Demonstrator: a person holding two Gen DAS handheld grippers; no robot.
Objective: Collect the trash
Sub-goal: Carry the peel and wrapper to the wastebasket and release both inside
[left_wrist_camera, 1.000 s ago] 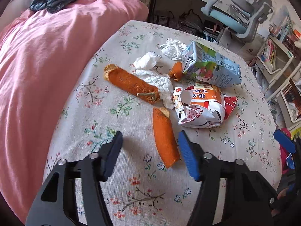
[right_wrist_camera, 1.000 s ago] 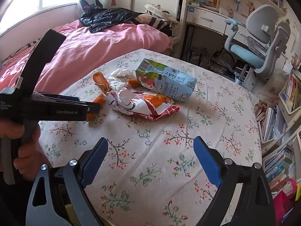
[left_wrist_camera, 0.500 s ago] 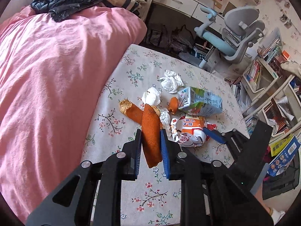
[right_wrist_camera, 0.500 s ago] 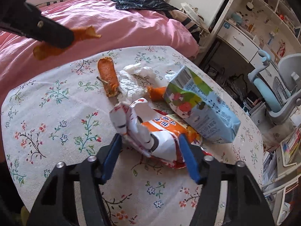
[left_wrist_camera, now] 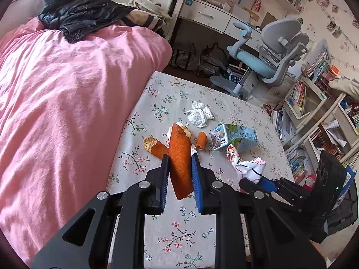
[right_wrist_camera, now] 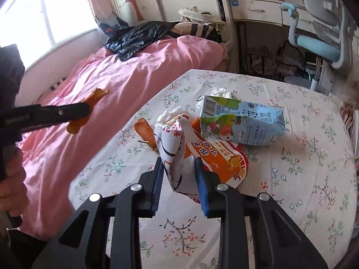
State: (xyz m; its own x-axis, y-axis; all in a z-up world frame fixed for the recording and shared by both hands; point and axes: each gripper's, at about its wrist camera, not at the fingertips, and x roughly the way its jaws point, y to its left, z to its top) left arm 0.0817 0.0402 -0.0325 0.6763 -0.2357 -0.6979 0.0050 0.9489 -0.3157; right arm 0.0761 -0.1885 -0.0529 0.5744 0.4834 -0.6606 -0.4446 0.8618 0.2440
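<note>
A long orange peel (left_wrist_camera: 180, 148) hangs above the floral table (left_wrist_camera: 179, 222), and my left gripper (left_wrist_camera: 178, 158) is shut on it. The right wrist view shows that peel (right_wrist_camera: 96, 95) held out over the bed. My right gripper (right_wrist_camera: 179, 160) has its jaws closing on the crumpled end of a white and orange snack wrapper (right_wrist_camera: 215, 157), with both pads pressing on it. A blue and green milk carton (right_wrist_camera: 242, 121) lies on its side just behind the wrapper. A second peel (right_wrist_camera: 145, 131), a small peel piece (left_wrist_camera: 202, 140) and a crumpled tissue (left_wrist_camera: 198, 114) lie on the table.
A bed under a pink duvet (left_wrist_camera: 67, 100) runs along the table's left edge, with black clothing (left_wrist_camera: 85, 15) at its far end. A grey and blue desk chair (left_wrist_camera: 269, 60) stands beyond the table. Bookshelves (left_wrist_camera: 303, 96) crowd the right side.
My left gripper closed on the long peel and lifted it off the table. My right gripper moved in on the snack wrapper and its jaws narrowed onto the crumpled end.
</note>
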